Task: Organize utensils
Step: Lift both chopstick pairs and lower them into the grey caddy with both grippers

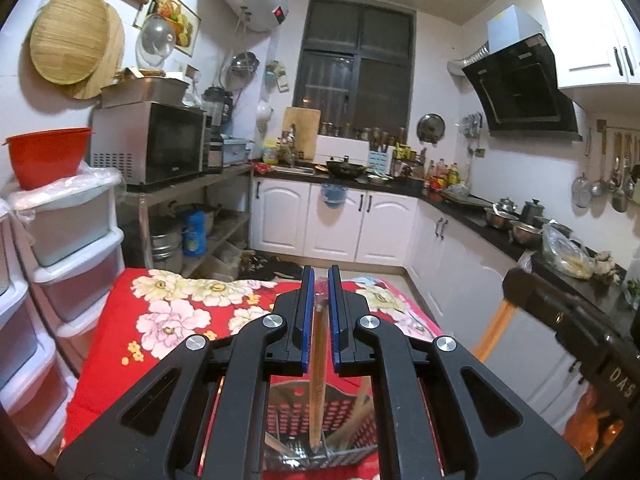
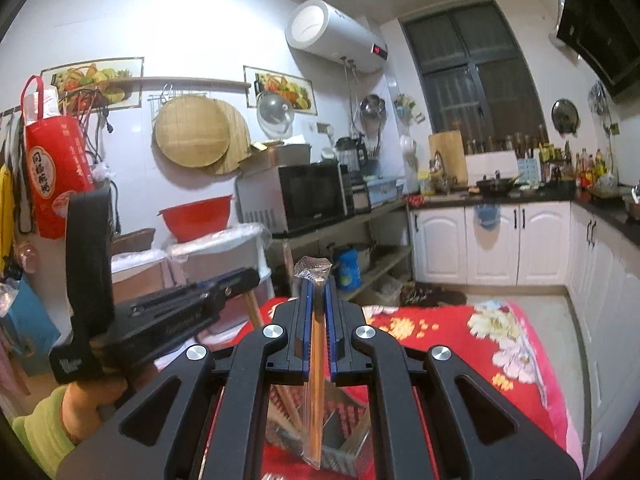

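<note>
My left gripper point(image 1: 321, 280) is shut on a wrapped pair of wooden chopsticks point(image 1: 318, 376), held upright with the lower end inside a perforated metal utensil holder point(image 1: 320, 420) on the red floral cloth. Other chopsticks lean in the holder. My right gripper point(image 2: 319, 284) is shut on another plastic-wrapped pair of chopsticks point(image 2: 314, 392), held upright over the same metal holder point(image 2: 340, 432). The left gripper's body also shows in the right wrist view point(image 2: 176, 312), at left and close by.
The table with the red floral cloth point(image 1: 180, 308) stands in a small kitchen. Stacked plastic drawers point(image 1: 72, 240) with a red basin point(image 1: 46, 156) stand left. White cabinets and a dark counter point(image 1: 480, 220) with pots run along the back and right.
</note>
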{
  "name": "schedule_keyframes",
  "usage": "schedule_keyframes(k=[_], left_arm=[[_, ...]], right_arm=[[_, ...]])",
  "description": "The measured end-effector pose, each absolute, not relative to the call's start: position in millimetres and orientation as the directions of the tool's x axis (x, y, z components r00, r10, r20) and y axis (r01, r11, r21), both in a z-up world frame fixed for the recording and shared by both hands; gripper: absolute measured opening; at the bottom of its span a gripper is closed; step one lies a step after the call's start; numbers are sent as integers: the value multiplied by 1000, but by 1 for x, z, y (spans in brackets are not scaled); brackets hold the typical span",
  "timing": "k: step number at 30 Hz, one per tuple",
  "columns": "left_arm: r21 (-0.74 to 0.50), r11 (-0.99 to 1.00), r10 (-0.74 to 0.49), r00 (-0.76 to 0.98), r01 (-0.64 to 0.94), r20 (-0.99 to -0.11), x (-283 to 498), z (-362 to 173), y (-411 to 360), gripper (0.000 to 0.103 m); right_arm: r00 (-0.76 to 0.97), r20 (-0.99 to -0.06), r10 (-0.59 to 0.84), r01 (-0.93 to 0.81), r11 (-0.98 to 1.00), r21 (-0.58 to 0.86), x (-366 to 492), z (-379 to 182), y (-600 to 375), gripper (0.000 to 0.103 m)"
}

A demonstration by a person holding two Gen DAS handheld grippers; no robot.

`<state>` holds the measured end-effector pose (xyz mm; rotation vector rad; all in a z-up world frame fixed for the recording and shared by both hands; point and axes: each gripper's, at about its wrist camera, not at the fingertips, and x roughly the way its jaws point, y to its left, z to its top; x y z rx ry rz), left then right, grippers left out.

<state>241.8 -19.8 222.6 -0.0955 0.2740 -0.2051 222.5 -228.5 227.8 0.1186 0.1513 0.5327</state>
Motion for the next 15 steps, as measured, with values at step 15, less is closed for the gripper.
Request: schedule_keyframes(k=[15], left_arm=[[-113, 983, -168, 946, 142, -277, 264, 189, -19, 2]], right_arm=[[880, -112, 461, -447, 885, 128, 259, 201, -210, 6]])
